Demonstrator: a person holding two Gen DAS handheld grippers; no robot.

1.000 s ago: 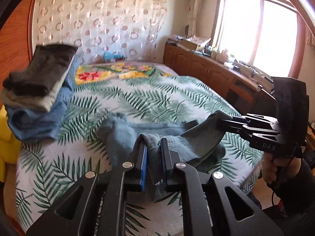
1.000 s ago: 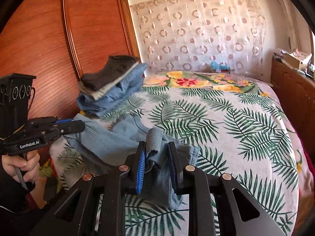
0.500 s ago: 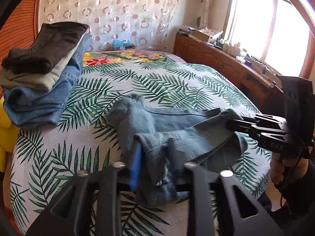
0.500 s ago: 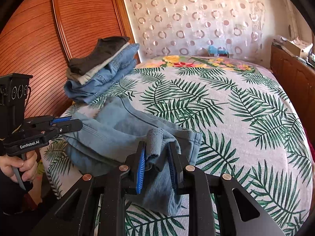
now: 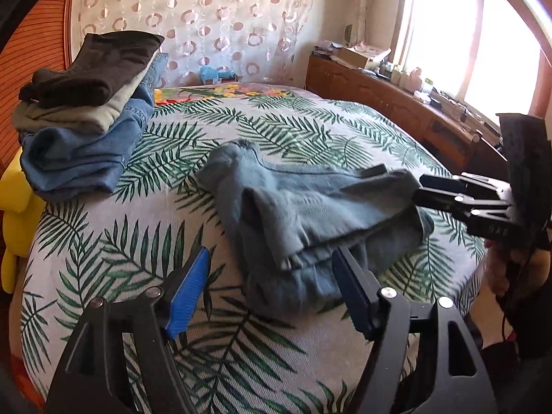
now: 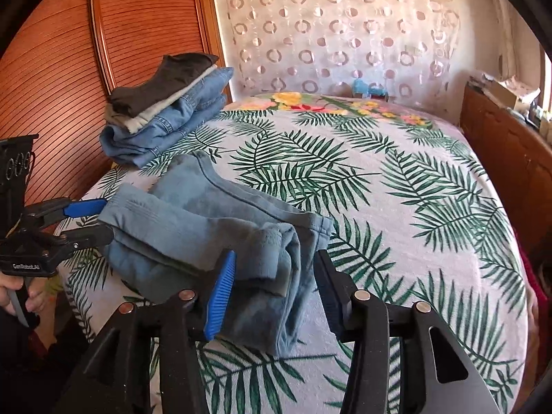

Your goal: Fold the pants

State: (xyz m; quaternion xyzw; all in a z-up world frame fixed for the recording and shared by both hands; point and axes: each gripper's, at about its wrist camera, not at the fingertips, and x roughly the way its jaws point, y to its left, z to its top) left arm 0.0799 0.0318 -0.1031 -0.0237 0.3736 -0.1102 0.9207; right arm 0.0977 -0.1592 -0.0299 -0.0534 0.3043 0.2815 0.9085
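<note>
Light blue pants (image 5: 310,207) lie folded in a loose bundle on the palm-leaf bedspread (image 5: 276,127), near the bed's front edge. My left gripper (image 5: 270,289) is at the bundle's near end, its jaws opening. The cloth's edge lies between the blue pads (image 5: 188,293), which do not press on it. In the right wrist view the pants (image 6: 207,220) show a rolled end between the jaws of my right gripper (image 6: 274,286). These jaws are opening too and the cloth sits loose there. Each gripper also shows in the other's view: the right gripper (image 5: 422,189) and the left gripper (image 6: 100,220).
A stack of folded clothes (image 5: 86,131), dark on top and denim below, sits at the bed's far left, by the wooden wardrobe door (image 6: 86,51). A yellow object (image 5: 13,207) is beside the bed. A wooden cabinet (image 5: 396,107) runs under the window.
Both grippers were shut on folds of the pants and have opened. The cloth has dropped out of their grip onto the bed. The left gripper has sunk a little.
</note>
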